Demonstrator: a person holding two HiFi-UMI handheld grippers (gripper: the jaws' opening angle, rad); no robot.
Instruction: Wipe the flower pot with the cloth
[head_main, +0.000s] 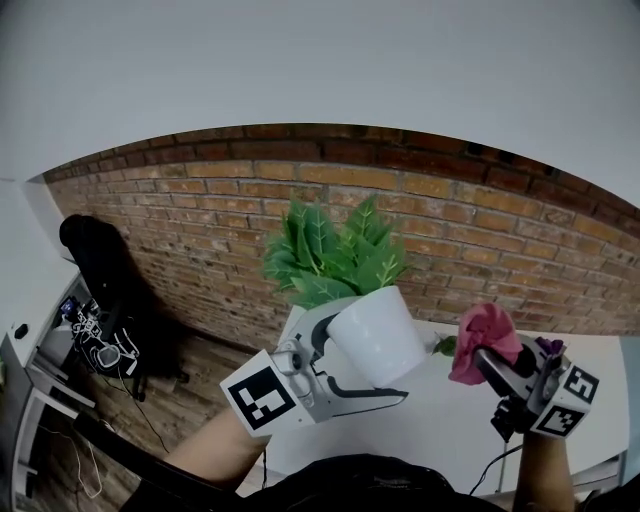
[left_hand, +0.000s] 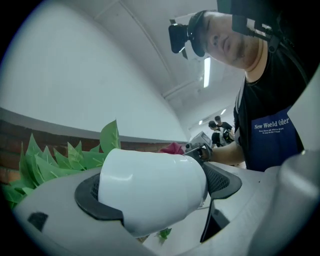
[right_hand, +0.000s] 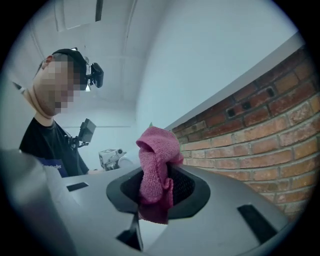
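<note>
A white flower pot (head_main: 378, 332) with a green leafy plant (head_main: 330, 255) is held up in the air, tilted toward the left, above the white table (head_main: 440, 420). My left gripper (head_main: 345, 370) is shut on the flower pot, whose body (left_hand: 150, 187) fills the space between the dark pads (left_hand: 220, 180) in the left gripper view. To the right, my right gripper (head_main: 490, 362) is shut on a pink cloth (head_main: 484, 340), apart from the pot. The cloth (right_hand: 156, 172) sticks up bunched between the right pads.
A brick wall (head_main: 480, 230) runs behind the table. A black chair (head_main: 105, 270) and a desk with cables (head_main: 95, 345) stand at the left on the wooden floor. The person's black shirt (left_hand: 272, 100) shows in the left gripper view.
</note>
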